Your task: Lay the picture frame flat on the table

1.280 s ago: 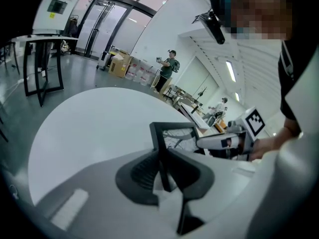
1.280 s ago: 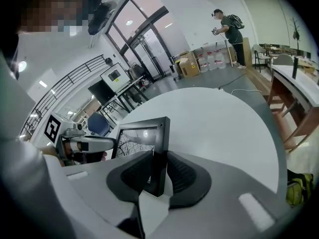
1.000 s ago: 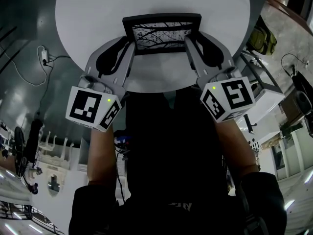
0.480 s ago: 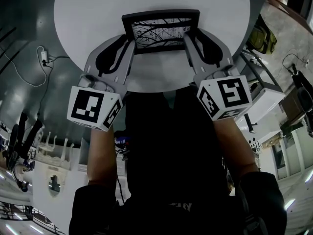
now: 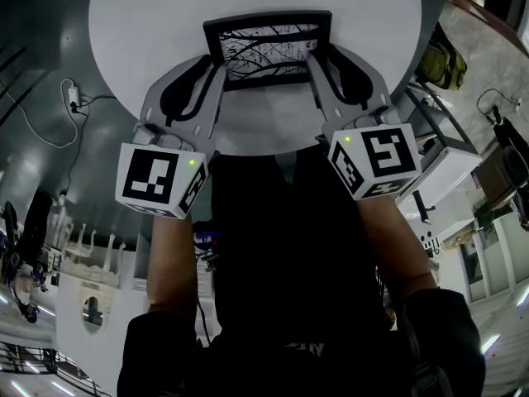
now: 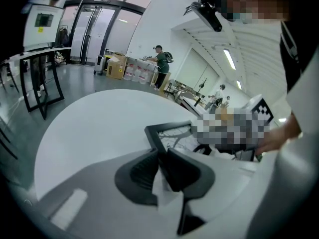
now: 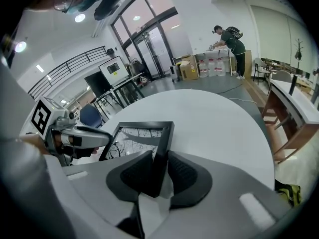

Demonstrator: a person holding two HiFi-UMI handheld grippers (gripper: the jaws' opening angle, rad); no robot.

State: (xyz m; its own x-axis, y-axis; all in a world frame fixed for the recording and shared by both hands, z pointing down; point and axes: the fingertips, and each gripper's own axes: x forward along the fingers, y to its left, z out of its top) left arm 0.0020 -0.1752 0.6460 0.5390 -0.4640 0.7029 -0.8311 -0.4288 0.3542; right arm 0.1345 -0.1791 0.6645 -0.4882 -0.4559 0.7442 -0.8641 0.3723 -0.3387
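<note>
A black picture frame with a branch print rests low on the round white table, its near edge toward me. My left gripper grips its left side and my right gripper its right side. In the left gripper view the frame has its edge wedged between the dark pads of the left gripper. In the right gripper view the frame has its side rail between the pads of the right gripper. Both pairs of jaws are opening slowly, still on the frame.
The table's near rim is just behind the grippers. A green bag and a white stand sit to the right on the floor; a cable and plug lie to the left. People and boxes are far off.
Both grippers have pushed slightly forward. The frame has slid farther onto the table and looks taller from above, so it has tipped flatter.
</note>
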